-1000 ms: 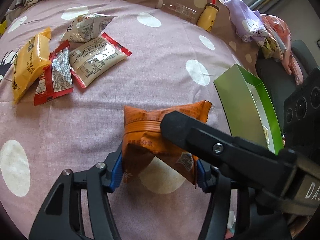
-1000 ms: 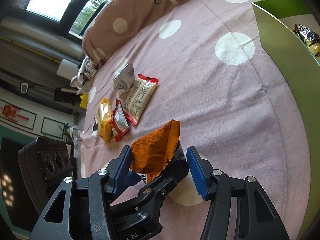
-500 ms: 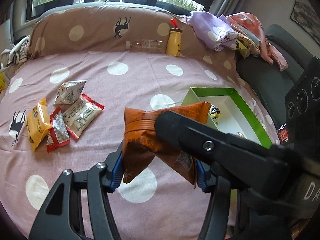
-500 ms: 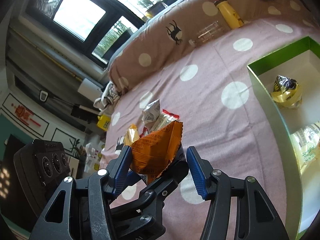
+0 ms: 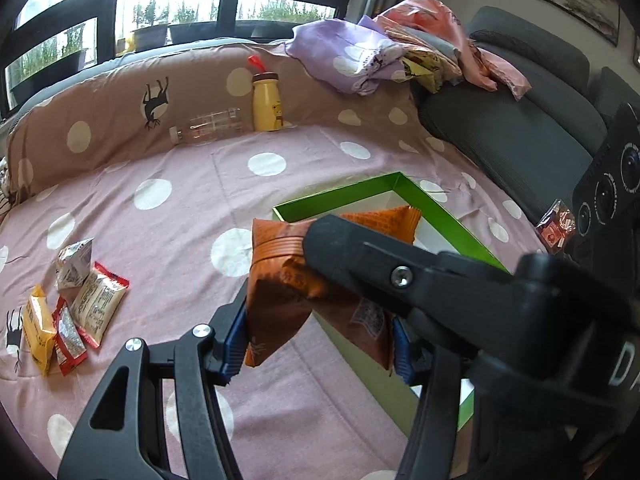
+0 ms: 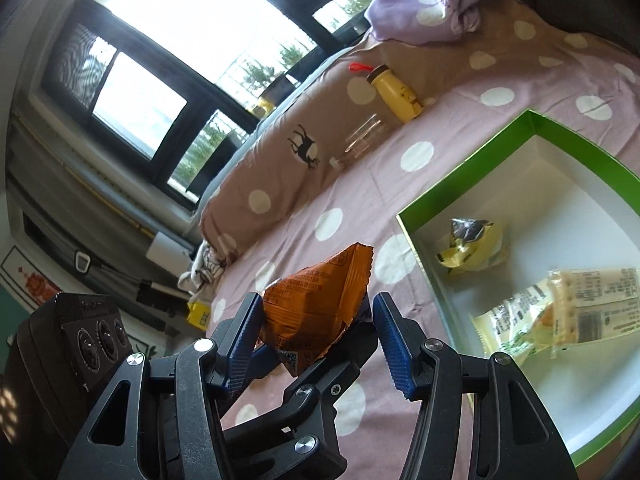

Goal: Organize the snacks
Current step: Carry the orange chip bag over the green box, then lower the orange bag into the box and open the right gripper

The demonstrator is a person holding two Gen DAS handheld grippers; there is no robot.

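Note:
My left gripper (image 5: 320, 340) is shut on an orange snack packet (image 5: 280, 280) and holds it in the air over the near-left edge of the green box (image 5: 384, 186). The packet also shows in the right wrist view (image 6: 320, 292). My right gripper (image 6: 316, 336) is open; its jaws stand either side of the packet, and one of its fingers (image 5: 400, 264) lies across the packet's front. The box (image 6: 452, 176) has a white floor holding a yellow packet (image 6: 472, 244) and a pale cracker packet (image 6: 560, 304). Several loose packets (image 5: 80, 304) lie on the bedspread at the left.
The pink dotted bedspread (image 5: 180, 208) covers the surface. A yellow bottle (image 5: 266, 102) and a clear bottle (image 5: 208, 126) lie against the brown bolster. Heaped clothes (image 5: 368, 56) and a dark sofa (image 5: 512, 132) stand at the back right. A small red packet (image 5: 558, 226) lies right of the box.
Both grippers have risen and moved right with the orange packet, from low over the bedspread to above the box's edge. The box's inside has come into view.

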